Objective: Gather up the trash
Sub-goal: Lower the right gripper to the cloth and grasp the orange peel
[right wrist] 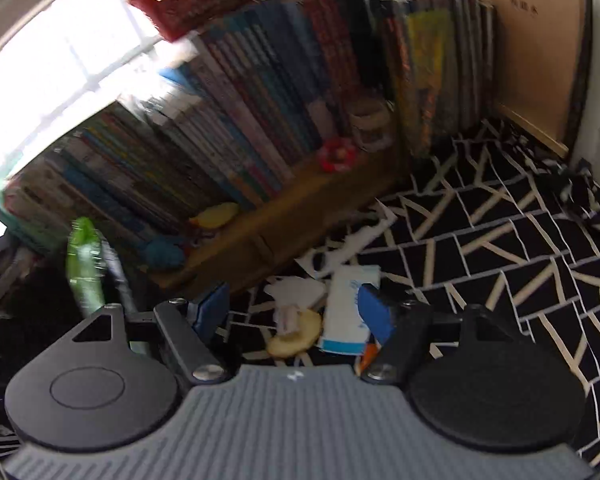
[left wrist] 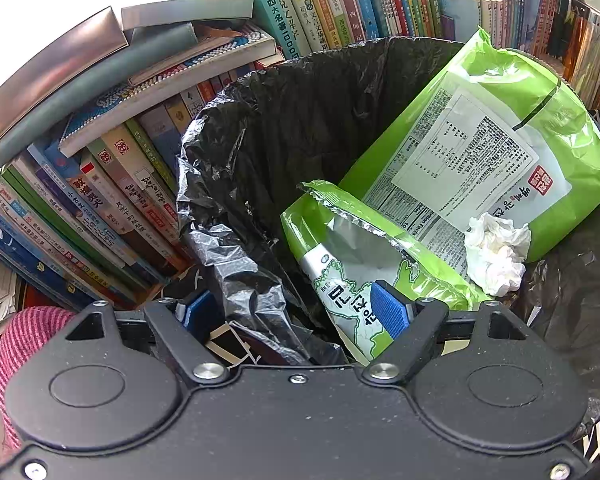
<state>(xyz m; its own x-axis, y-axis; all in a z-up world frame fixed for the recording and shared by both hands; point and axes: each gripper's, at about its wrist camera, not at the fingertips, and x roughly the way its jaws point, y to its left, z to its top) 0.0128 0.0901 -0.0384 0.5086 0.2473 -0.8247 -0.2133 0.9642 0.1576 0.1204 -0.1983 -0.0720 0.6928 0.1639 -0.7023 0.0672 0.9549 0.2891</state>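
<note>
Trash lies in two places. Inside the black plastic bin liner [left wrist: 300, 112], seen from the left wrist: a large green snack bag with a white printed nutrition label [left wrist: 480, 140] leaning against the far-right wall, a smaller opened green-and-silver foil packet [left wrist: 356, 248] in front of it, and a crumpled white tissue [left wrist: 496, 252] resting on the large bag's lower edge.

Left gripper [left wrist: 296, 312] sits over the liner's near rim. Its jaws stand apart. One blue ribbed pad [left wrist: 388, 312] lies against the foil packet's lower end; the other pad is outside the crinkled liner fold. Whether the pads clamp the liner rim cannot be told.

Right wrist view, blurred: right gripper [right wrist: 292, 312] hangs over a black cloth with cream line pattern [right wrist: 500, 248]. Jaws wide apart, nothing pressed by the pads. Beneath them on the cloth: a pale yellow round slice [right wrist: 296, 340], a white-and-blue paper carton [right wrist: 346, 312], torn white paper scraps [right wrist: 300, 288].

A wooden shelf of upright books [right wrist: 260, 152] stands behind the cloth. Green bag edge [right wrist: 84, 264] visible at left.
</note>
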